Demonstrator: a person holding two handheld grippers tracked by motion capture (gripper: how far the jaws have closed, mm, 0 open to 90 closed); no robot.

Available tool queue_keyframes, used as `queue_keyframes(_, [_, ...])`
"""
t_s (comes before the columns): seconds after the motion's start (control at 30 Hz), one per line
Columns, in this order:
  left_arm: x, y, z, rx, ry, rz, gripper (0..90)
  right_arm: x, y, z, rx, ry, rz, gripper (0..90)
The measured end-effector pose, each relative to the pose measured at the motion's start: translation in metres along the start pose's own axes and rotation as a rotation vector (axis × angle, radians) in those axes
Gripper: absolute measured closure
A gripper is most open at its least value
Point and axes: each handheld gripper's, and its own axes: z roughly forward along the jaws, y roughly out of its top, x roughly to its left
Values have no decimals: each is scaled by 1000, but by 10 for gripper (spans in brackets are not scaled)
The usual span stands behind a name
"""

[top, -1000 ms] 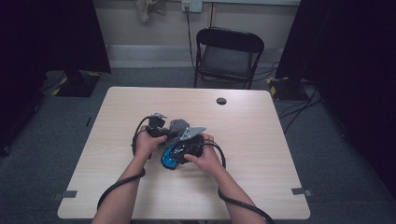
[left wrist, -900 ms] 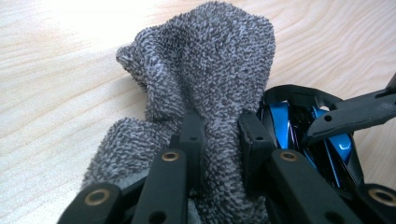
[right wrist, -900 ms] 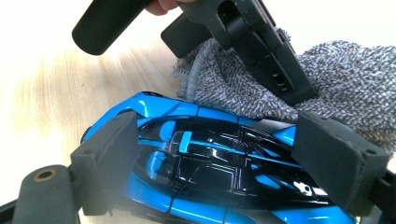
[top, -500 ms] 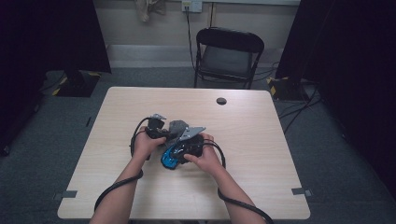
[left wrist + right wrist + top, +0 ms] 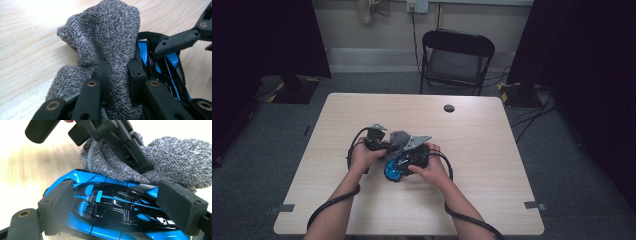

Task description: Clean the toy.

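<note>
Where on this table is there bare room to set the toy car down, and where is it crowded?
Bare: the table right of the right gripper, the far strip around the small black disc, and the left edge. Crowded: the middle, where the left gripper pinches the grey cloth against the blue toy car.

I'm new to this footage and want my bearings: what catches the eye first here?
The shiny blue and black toy car, gripped across its body by the right gripper near the middle of the table. Next, the grey towel, pinched in the left gripper and pressed against the car.
</note>
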Motion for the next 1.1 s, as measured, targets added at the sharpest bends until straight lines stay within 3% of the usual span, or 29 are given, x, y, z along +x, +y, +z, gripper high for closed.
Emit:
queue_keyframes(0.7, [-1,-19,-25,36,-21,16,751,2,0,0,-7,-2,1,144])
queue_keyframes(1.1, [-1,-34,-37,18,-30,8,751,4,0,1,-8,0,0,144])
